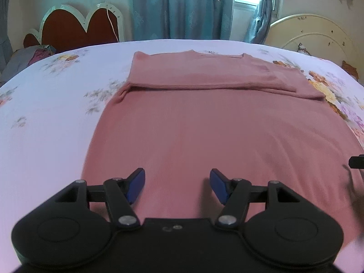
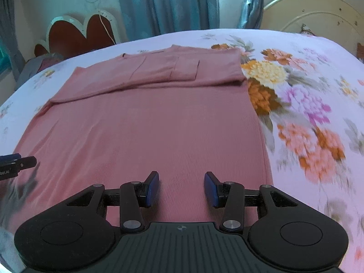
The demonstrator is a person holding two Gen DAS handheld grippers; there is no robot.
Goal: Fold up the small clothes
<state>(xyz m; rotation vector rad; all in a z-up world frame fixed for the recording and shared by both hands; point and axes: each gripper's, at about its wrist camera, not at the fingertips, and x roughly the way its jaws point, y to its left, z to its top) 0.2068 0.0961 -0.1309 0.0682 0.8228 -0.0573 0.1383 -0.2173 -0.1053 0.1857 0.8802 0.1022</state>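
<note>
Flowery white sheets cover the bed [image 1: 56,104], the biggest thing here. Blue curtains [image 1: 182,6] hang behind it at 12 o'clock, with a red headboard [image 1: 75,27] at 10 o'clock and a cream headboard [image 1: 318,34] at 2 o'clock. A pink shirt [image 1: 204,125] lies flat on the middle of the bed, with its sleeves folded in across the top part. The left gripper [image 1: 177,185] hangs over the shirt's near end, its blue fingers [image 1: 136,185] spread apart and holding nothing. The right gripper [image 2: 181,188] hangs over the same end at 6 o'clock, its fingers [image 2: 152,188] spread wide and free too.
</note>
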